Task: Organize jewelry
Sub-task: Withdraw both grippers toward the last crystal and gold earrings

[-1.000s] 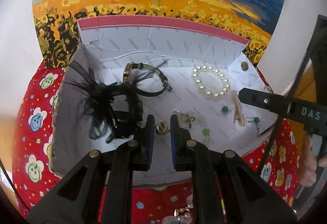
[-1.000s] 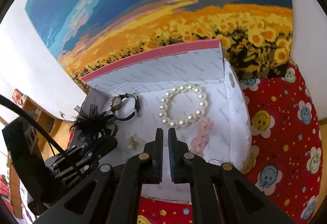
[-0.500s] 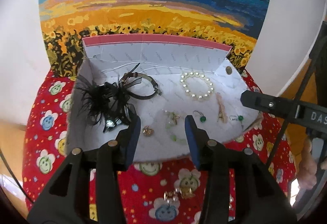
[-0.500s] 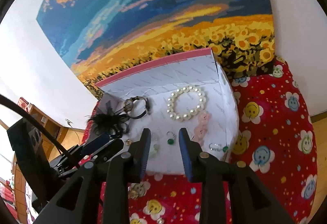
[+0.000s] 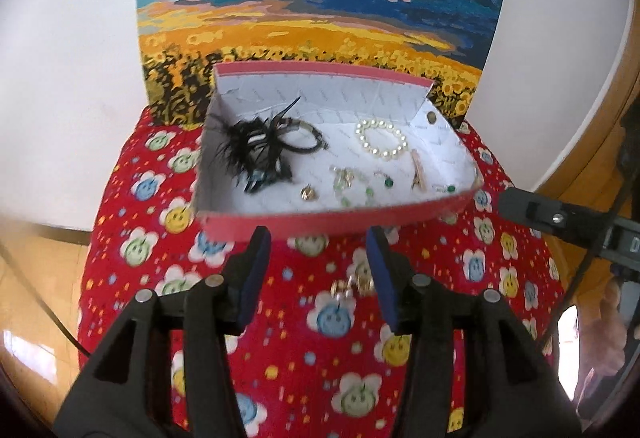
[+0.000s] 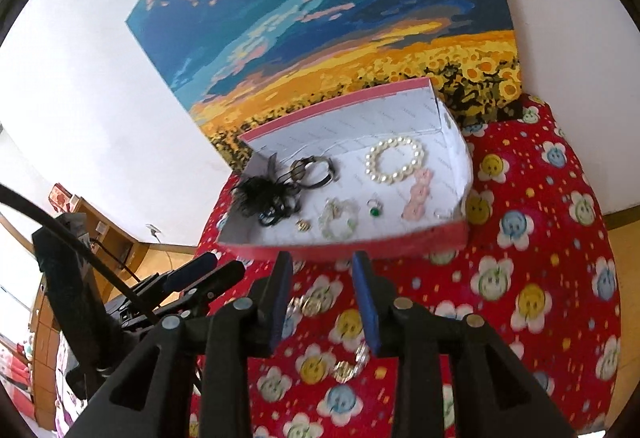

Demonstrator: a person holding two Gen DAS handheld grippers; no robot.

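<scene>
Now the left gripper (image 5: 316,270) hangs empty, its jaws opening, above the red smiley-print cloth (image 5: 432,318); the right gripper (image 6: 322,298) is likewise empty and opening. Just beyond the left fingertips lies a small gold and pearl piece (image 5: 352,286), outside the pink box (image 5: 320,224). Farther off, the box holds a pearl bracelet (image 5: 382,139), a black feather clip (image 5: 256,150) and earrings. Probably that loose piece is next: come down over it squarely and pinch low, so the cloth isn't dragged.
</scene>
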